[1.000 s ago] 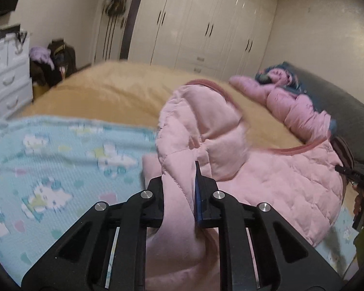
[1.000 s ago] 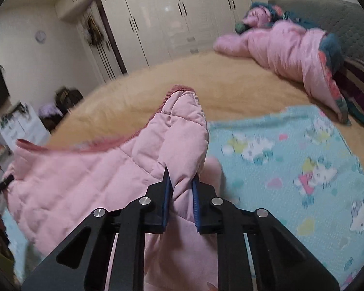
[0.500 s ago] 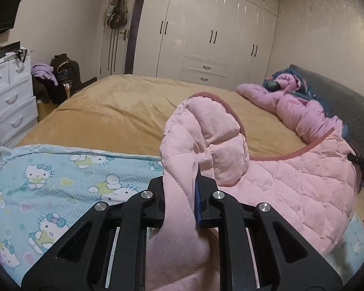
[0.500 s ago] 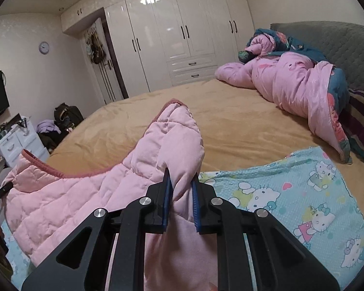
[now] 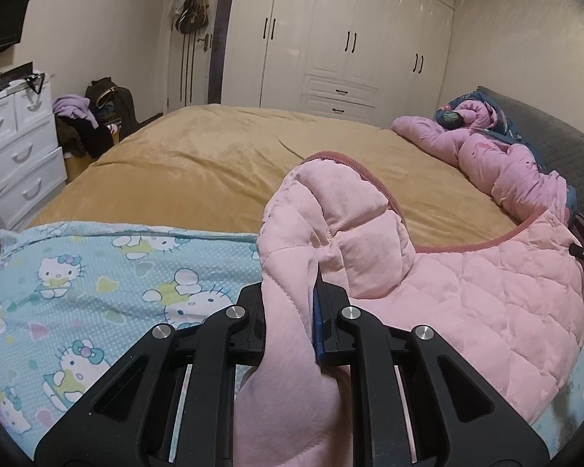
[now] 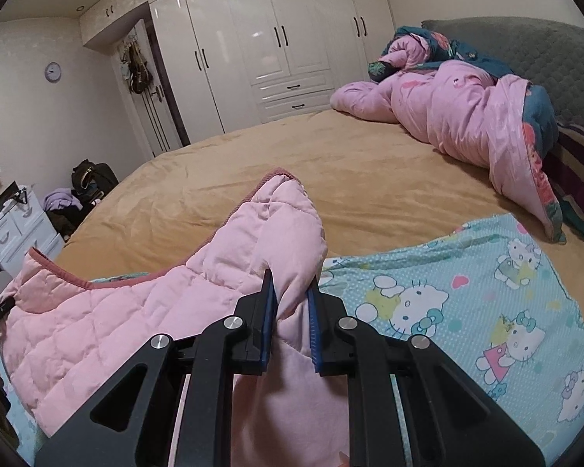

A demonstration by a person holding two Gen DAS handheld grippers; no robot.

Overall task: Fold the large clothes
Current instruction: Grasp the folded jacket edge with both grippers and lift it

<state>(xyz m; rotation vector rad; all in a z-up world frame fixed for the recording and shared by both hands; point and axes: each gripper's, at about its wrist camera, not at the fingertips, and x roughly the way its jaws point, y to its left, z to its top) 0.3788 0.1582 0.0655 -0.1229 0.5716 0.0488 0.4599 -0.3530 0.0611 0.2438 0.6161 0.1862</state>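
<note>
bare tan bedspread (image 5: 222, 163) ahead, duvet (image 6: 459, 116) far right

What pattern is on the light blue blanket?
Cartoon white cats with bows on the light blue blanket, clearest in the right wrist view.

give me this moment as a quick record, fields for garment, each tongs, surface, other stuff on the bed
garment: pink quilted jacket, held up at two spots, darker pink trim along its edge
left tongs: shut on jacket fabric
right tongs: shut on jacket fabric
surface: light blue cartoon-cat sheet lying on the tan bedspread
other on bed: crumpled pink comforter by the grey headboard
fold state: not yet folded
</note>
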